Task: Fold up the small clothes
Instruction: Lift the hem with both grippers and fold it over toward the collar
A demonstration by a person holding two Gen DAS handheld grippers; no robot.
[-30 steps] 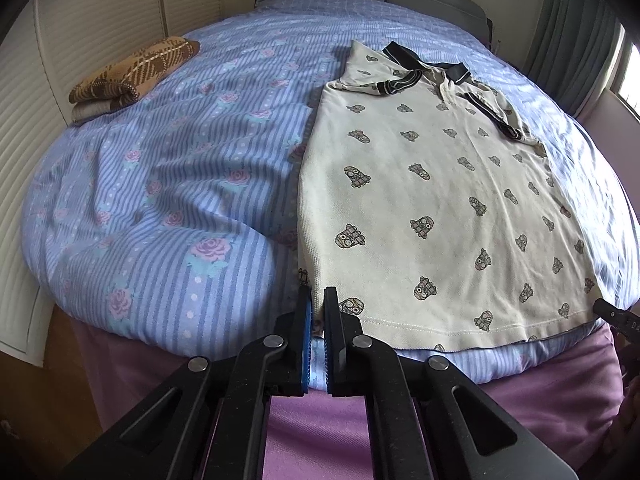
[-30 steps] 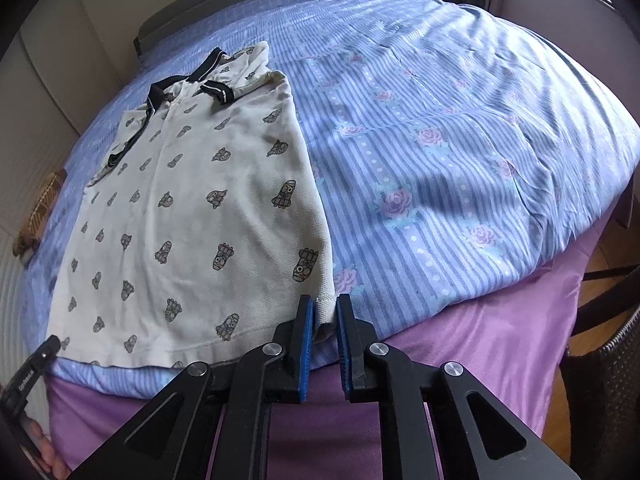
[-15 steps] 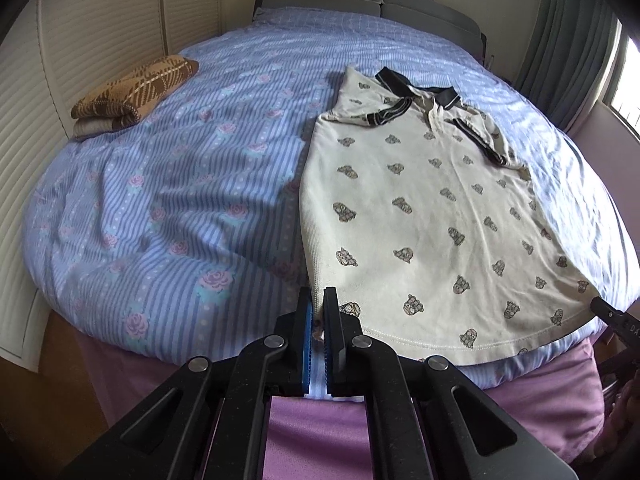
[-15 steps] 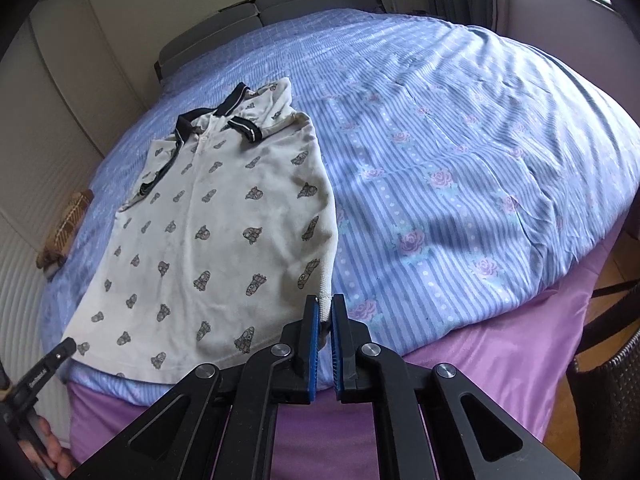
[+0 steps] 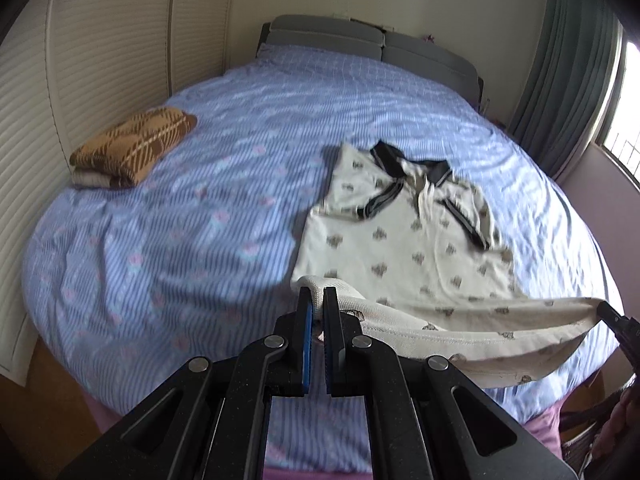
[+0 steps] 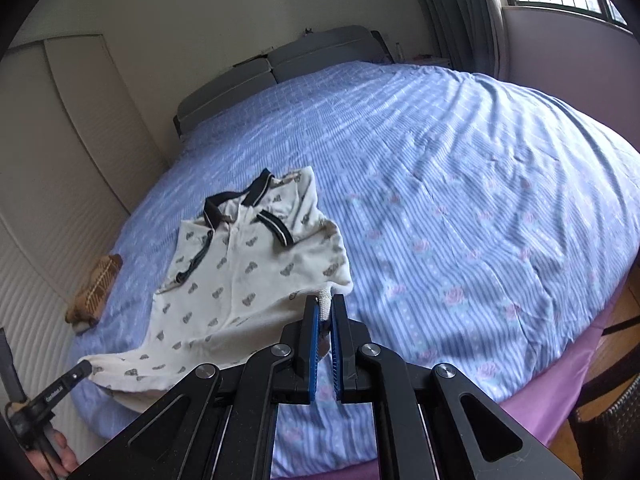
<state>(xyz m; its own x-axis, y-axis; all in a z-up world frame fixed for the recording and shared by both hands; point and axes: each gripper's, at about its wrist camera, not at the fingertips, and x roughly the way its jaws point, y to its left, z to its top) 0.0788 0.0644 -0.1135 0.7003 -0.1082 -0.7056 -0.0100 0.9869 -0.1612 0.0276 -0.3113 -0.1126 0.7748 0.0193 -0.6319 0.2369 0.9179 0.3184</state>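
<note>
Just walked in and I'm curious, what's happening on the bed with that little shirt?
A person is folding a small cream polo shirt on the blue striped bed. The left gripper and the right gripper are each shut on a bottom corner of the hem, which is raised off the bed while the collar end lies flat. A folded brown plaid cloth sits off to the side.

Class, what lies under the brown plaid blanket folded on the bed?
The brown plaid blanket rests on a folded beige cloth, whose edge peeks out, on the striped bedspread. Anything further beneath is covered.
</note>
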